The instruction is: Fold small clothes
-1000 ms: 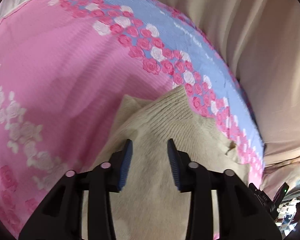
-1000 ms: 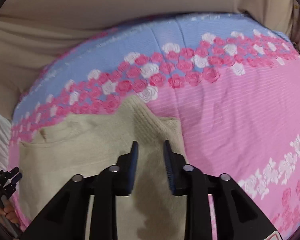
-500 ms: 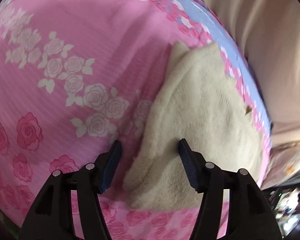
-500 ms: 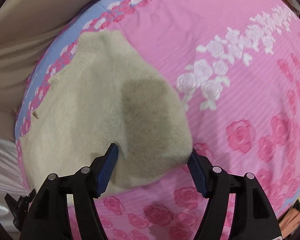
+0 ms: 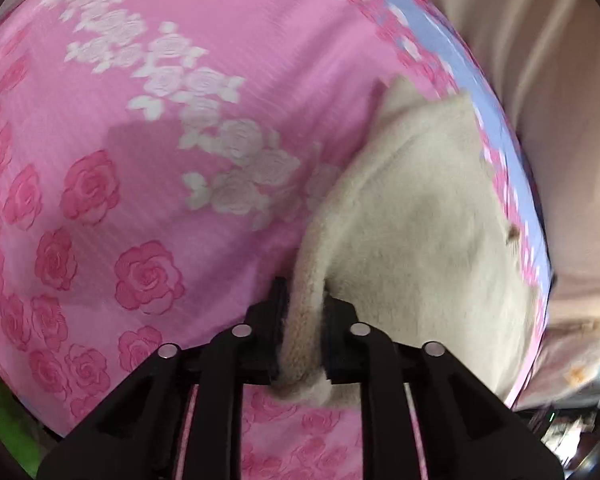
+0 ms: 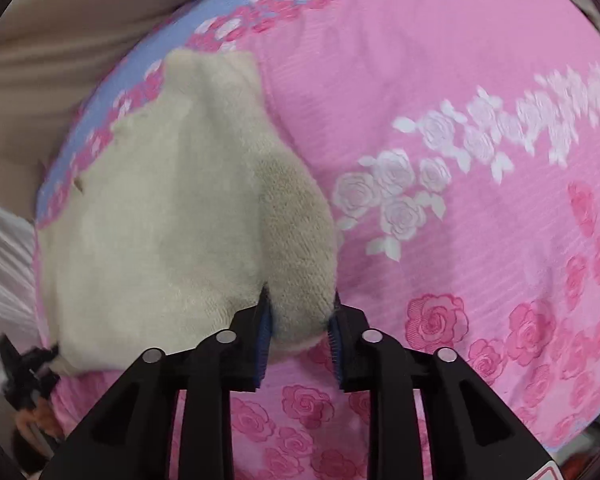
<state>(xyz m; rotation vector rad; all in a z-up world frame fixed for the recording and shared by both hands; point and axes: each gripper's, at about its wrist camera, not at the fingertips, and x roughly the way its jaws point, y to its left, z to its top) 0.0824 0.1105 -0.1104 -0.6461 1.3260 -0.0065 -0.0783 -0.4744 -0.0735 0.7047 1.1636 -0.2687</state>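
Closed in since half a second ago: left claw (image 5: 303, 322) now pinched tight on the near left edge of the cream sweater (image 5: 420, 216), right claw (image 6: 298, 322) narrowed around the near right corner, pads touching the knit but not yet squeezed flat.

Lying on the pink rose bedspread (image 5: 140, 160), just ahead of both claws. Long axis running straight away from the claws, near end at the fingertips, far end toward the blue border (image 6: 140, 68).

Best done by finishing the right pinch first, then lifting both corners level and together, carrying them forward to the far end without letting the middle sag.
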